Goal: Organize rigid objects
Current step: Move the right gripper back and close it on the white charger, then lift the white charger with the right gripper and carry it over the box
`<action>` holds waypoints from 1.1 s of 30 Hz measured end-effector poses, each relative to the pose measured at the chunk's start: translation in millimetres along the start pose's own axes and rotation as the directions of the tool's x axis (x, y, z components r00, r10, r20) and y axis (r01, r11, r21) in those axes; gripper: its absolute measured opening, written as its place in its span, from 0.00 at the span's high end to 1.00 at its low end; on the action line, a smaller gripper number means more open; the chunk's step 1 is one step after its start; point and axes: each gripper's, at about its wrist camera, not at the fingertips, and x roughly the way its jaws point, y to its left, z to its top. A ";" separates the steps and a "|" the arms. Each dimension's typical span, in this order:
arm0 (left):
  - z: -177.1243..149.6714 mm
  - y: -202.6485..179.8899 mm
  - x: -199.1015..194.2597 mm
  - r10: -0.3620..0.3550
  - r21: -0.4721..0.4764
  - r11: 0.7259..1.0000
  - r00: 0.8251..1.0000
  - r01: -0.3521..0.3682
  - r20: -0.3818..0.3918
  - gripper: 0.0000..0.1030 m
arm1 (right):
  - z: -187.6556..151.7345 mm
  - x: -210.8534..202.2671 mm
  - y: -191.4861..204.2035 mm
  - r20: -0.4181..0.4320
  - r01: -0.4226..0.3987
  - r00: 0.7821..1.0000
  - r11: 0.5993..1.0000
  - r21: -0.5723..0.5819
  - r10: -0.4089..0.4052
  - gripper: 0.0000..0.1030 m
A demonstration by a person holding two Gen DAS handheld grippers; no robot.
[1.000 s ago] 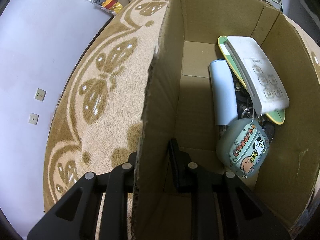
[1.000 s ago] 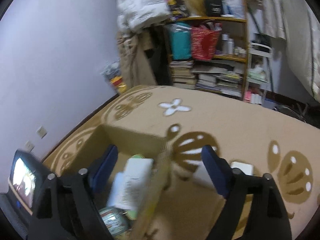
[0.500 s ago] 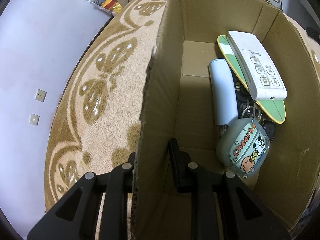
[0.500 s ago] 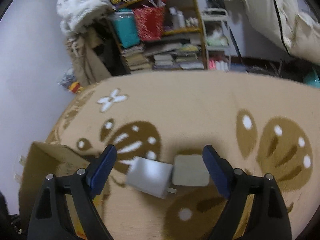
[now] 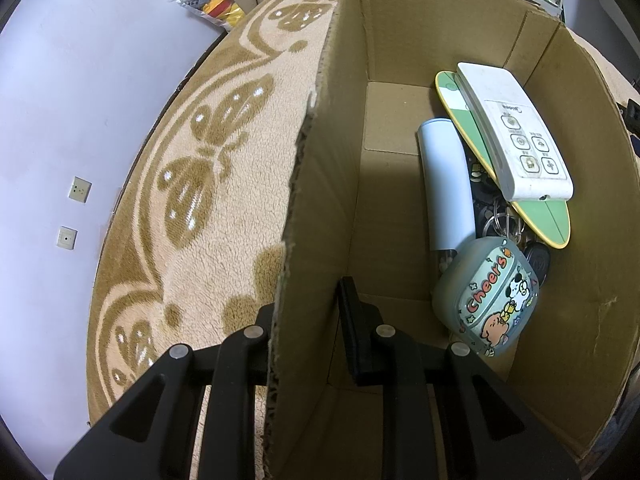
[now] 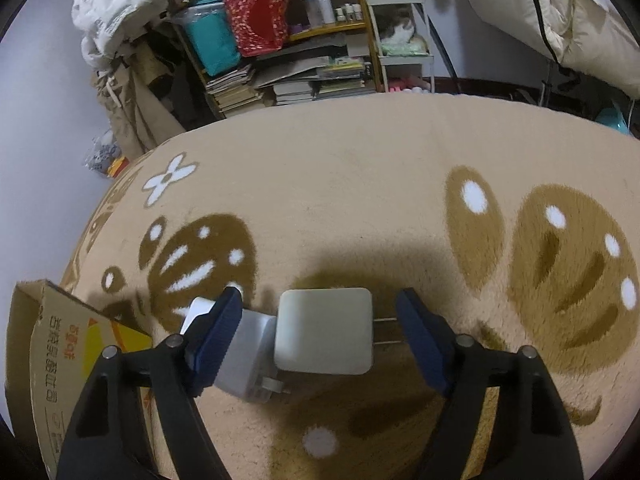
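Underfoot, butterfly rug (image 6: 360, 200); cluttered bookshelf (image 6: 296, 60), apparently bedroom.

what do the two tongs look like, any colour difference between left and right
Both are black plastic frames with triangular cut-outs and round silver pivot pins. The left tongs are black throughout, ending in flat black pads. The right tongs carry dark blue pads on the fingers. No cables, markings, sleeves or hands show in either view.

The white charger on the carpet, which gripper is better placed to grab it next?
Right. The right gripper is open with its jaws either side of the white charger on the carpet. The left gripper is shut on the cardboard box wall, steadying it.
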 end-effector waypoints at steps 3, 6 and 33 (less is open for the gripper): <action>0.0 0.0 0.0 -0.001 -0.001 1.000 1.000 0.001 0.000 0.80 | 2.7 5.2 -6.2 -0.019 0.003 1.000 1.000 0.010 -0.003 0.18; -0.1 1.0 0.2 -0.004 -0.004 1.000 1.000 0.004 -0.001 0.80 | 3.0 10.9 -11.5 -0.034 0.012 0.999 1.000 0.026 -0.011 0.18; -0.5 2.2 0.9 -0.006 -0.006 1.000 1.000 0.006 -0.003 0.80 | -5.2 1.3 12.1 -0.006 0.139 0.990 0.985 -0.104 -0.140 0.31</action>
